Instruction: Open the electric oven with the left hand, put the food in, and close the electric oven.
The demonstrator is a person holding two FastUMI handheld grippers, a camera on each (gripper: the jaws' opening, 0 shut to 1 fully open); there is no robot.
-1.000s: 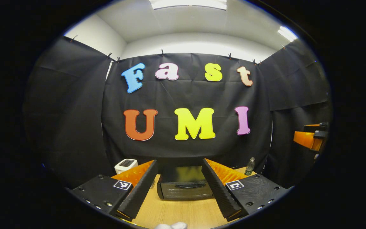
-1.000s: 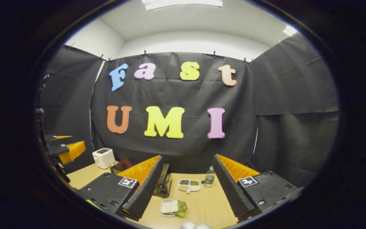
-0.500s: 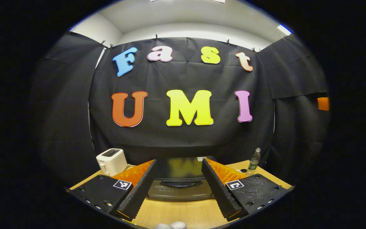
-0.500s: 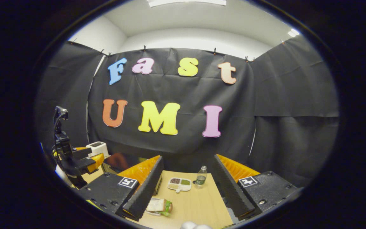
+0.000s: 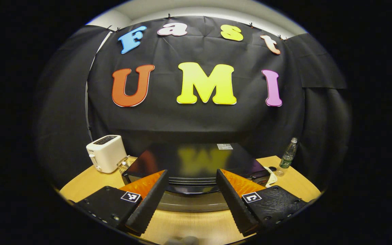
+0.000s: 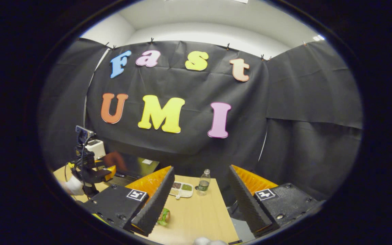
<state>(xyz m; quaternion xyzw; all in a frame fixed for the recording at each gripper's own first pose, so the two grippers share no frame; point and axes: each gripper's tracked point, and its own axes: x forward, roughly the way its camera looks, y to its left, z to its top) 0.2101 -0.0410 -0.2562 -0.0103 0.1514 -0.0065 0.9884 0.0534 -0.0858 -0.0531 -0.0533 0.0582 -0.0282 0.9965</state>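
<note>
The left gripper (image 5: 191, 195) has its fingers spread wide, holding nothing, just before the electric oven (image 5: 196, 166) at 12 o'clock. The oven door looks closed. The right gripper (image 6: 199, 194) is also released over the table (image 6: 196, 217); the sandwich (image 6: 163, 216) lies at its 7 o'clock, partly hidden. I think the fingers may miss the handle, hidden under the oven's edge, and push the oven back instead.

In your left gripper view, the electric oven (image 5: 196, 163) sits mid-table (image 5: 80, 180) against the booth wall, toaster (image 5: 105, 158) to its left, bottle (image 5: 288, 156) to its right, with your left gripper (image 5: 191, 200) just before its front.
</note>
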